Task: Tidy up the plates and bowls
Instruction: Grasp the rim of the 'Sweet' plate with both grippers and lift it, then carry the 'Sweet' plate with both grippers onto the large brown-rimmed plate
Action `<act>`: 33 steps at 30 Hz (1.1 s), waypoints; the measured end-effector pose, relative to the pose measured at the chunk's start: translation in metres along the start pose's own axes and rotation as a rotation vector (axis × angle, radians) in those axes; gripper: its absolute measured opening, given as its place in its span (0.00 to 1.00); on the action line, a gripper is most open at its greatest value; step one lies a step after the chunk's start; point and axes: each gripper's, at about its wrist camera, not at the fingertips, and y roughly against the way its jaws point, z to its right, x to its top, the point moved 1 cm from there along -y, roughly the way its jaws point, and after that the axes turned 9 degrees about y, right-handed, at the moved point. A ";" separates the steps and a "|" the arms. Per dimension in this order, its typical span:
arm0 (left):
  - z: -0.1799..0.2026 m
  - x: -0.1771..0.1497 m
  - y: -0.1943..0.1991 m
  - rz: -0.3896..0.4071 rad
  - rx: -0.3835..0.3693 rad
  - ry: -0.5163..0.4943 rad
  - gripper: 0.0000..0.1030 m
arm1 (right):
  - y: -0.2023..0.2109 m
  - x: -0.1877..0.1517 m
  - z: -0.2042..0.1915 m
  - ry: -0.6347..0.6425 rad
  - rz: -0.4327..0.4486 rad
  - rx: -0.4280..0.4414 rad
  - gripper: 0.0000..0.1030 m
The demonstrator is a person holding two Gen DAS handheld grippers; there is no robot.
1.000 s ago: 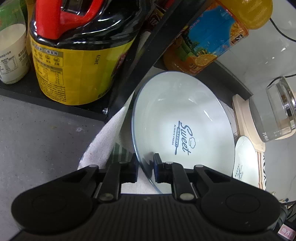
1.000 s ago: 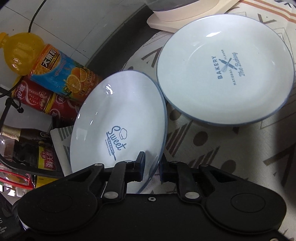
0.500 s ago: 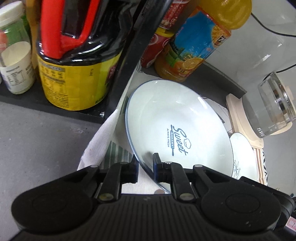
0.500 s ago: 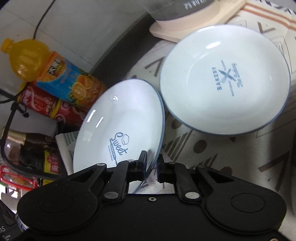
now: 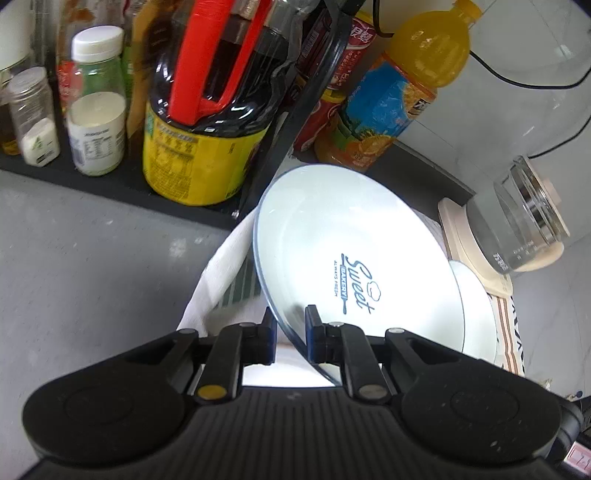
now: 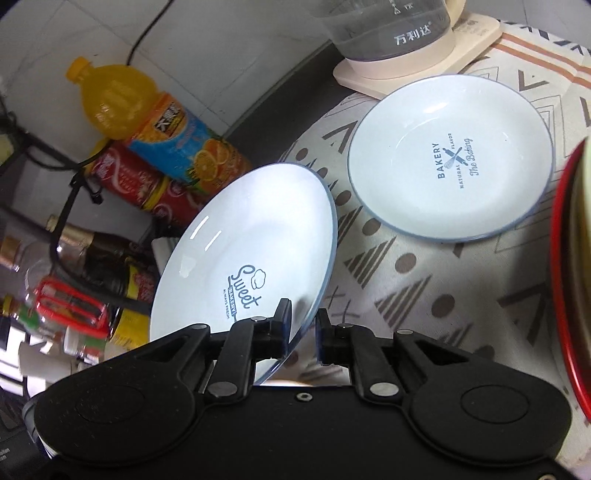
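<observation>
L gripper [image 5: 289, 332] has its fingers close together w/ the rim of the Sweet plate [image 5: 354, 266] passing between them, the right finger [image 5: 312, 332] inside the dish, the left one under it; R gripper [image 6: 302, 332] straddles the opposite rim of the same plate [image 6: 251, 251], its left finger [image 6: 282, 326] against the plate's face, the other finger standing a little off the rim w/ a gap showing, so whether R truly pinches it cannot be told; the plate is tilted, lifted off the patterned cloth [image 6: 424, 295], white w/ a thin blue edge and blue "Sweet Bakery" print; a second white plate, the Bakery plate [image 6: 450, 155], lies flat on the cloth beyond it, apart from the held one, near the cream kettle base [image 6: 417, 70] that carries a glass kettle [image 6: 388, 26]; in L view only a sliver of that plate [image 5: 476, 302] shows behind the held one; orange drink bottle [image 5: 399, 96] and red can [image 6: 129, 177] stand beside a black rack [image 5: 288, 122] holding a dark jug w/ red handle [image 5: 207, 122], a white-cap bottle [image 5: 98, 107] and a spice jar [image 5: 33, 114]; grey counter [image 5: 92, 277] lies in front of the rack; a red-rimmed bowl edge [image 6: 565, 277] cuts into R view at the far right.
</observation>
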 end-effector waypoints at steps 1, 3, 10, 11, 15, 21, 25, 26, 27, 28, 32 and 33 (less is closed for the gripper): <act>-0.001 -0.003 0.004 0.003 -0.001 0.001 0.13 | 0.003 -0.002 -0.001 0.016 0.002 0.003 0.12; -0.002 -0.008 0.011 0.009 0.001 0.005 0.13 | 0.009 -0.007 0.000 0.023 0.009 0.014 0.12; -0.011 -0.030 0.036 0.034 0.007 0.010 0.13 | 0.030 -0.027 0.003 0.037 -0.002 0.030 0.12; -0.012 -0.033 0.039 0.033 0.006 0.015 0.13 | 0.033 -0.029 0.003 0.041 -0.002 0.033 0.12; -0.016 -0.048 0.049 0.031 0.005 0.026 0.13 | 0.045 -0.035 0.003 0.068 0.005 0.044 0.12; -0.020 -0.067 0.062 0.038 0.010 0.037 0.13 | 0.060 -0.047 0.008 0.091 0.008 0.048 0.12; -0.023 -0.077 0.071 0.043 0.006 0.044 0.13 | 0.068 -0.055 0.012 0.103 0.003 0.053 0.12; -0.023 -0.080 0.073 0.043 0.006 0.049 0.13 | 0.070 -0.057 0.012 0.112 0.002 0.051 0.12; -0.024 -0.082 0.074 0.042 0.006 0.052 0.13 | 0.072 -0.059 0.013 0.116 0.001 0.050 0.12; -0.025 -0.085 0.076 0.043 0.007 0.054 0.13 | 0.074 -0.061 0.013 0.120 -0.001 0.048 0.12; -0.029 -0.095 0.083 0.048 0.008 0.061 0.13 | 0.083 -0.067 0.013 0.140 0.000 0.044 0.12; -0.030 -0.097 0.085 0.048 0.010 0.064 0.13 | 0.085 -0.069 0.012 0.145 -0.001 0.044 0.12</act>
